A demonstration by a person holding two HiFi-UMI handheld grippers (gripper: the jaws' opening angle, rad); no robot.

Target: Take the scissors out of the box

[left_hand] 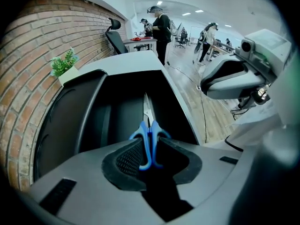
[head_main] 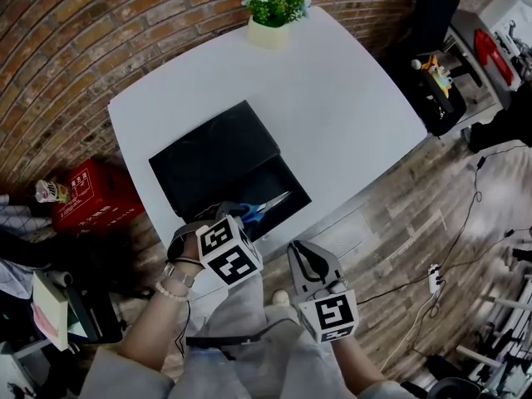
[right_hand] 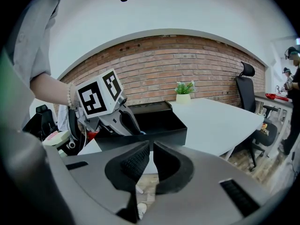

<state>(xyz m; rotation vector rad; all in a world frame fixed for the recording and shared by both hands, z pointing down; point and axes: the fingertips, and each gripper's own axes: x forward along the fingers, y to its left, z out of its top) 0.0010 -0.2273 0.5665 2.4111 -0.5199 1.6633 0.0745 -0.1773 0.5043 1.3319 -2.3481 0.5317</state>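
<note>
In the head view the handles of the scissors point(head_main: 270, 204) are mostly covered by the left gripper point(head_main: 235, 213), and the near corner of the box point(head_main: 293, 183) is hidden behind its marker cube. In the left gripper view the lower ends of the blue handles are lost between the dark pads point(left_hand: 129, 159). In the right gripper view the scissors are almost wholly screened by the box wall. The distant people point(left_hand: 161, 27) are too small to be made out in detail.

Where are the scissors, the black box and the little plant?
scissors point(head_main: 270, 204): head view, on the blades.
black box point(head_main: 214, 152): head view, on its flat top.
plant point(head_main: 277, 7): head view, on the leaves.
</note>
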